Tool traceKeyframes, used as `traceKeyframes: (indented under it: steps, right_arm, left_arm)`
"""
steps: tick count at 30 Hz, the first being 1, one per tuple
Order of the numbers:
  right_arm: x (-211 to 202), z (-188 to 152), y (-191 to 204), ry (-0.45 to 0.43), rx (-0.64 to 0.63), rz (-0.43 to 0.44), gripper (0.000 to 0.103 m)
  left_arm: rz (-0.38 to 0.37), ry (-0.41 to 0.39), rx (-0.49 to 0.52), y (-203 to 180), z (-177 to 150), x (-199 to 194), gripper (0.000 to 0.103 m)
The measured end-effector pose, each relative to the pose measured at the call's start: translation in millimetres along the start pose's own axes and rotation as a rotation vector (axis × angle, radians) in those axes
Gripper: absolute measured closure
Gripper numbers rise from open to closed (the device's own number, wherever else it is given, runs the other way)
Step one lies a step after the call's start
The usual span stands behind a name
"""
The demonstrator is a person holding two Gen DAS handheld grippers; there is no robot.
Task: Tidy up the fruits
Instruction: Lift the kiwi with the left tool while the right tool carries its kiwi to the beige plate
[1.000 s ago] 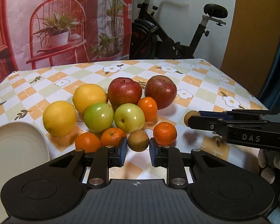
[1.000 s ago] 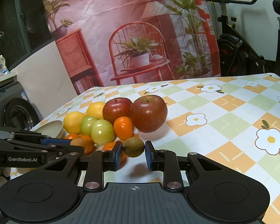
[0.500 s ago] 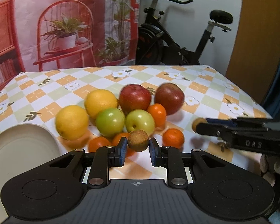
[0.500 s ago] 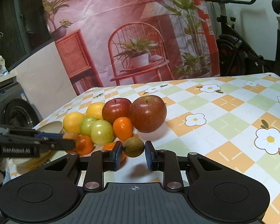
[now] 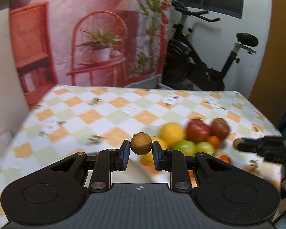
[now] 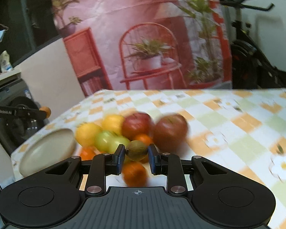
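Note:
My left gripper is shut on a small round brown fruit, held above the near edge of a cream plate. My right gripper is shut on a second small brown-green fruit, lifted over the fruit pile. The pile holds two red apples, two yellow citrus, two green apples and several small oranges. In the right wrist view the plate lies left of the pile, and the left gripper shows far left with its fruit. The right gripper shows at the right of the left wrist view.
The table carries a checked cloth in orange, green and white with flowers. A red printed backdrop hangs behind it, with an exercise bike beside it. A washing machine stands left of the table.
My left gripper has risen and swung left with its brown fruit, from the pile to over the plate. My right gripper has lifted its fruit a little above the pile.

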State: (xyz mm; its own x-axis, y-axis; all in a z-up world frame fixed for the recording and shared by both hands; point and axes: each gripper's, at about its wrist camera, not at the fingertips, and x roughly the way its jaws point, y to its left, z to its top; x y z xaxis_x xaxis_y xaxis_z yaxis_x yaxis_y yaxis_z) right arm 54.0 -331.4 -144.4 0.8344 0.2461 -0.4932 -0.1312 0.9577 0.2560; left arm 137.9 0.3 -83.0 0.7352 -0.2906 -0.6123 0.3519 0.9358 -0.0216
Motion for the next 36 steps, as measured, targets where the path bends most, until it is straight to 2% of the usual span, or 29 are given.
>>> traceKeyframes:
  steps: [4,10,17,28,36]
  right_arm:
    - [28,26,36,0.021,-0.081,0.060,0.079]
    - [94,50,102,0.108,-0.203,0.168,0.079]
    - [159,47,162,0.253,-0.296,0.196,0.079]
    - [190,33,179,0.384,-0.374,0.144,0.079]
    - [197,28,183,0.409,-0.412,0.123,0.079]
  left_arm:
    - [0.024,0.011,-0.042,42,-4,-9,0.076]
    - [0.036,0.067,-0.113,72,-22,2,0.076]
    - [0.040,0.138,-0.057,85,-27,26,0.076]
    - [0.041,0.199,-0.041,108,-50,38,0.076]
    - [0.004,0.210,-0.040,114,-60,34,0.075]
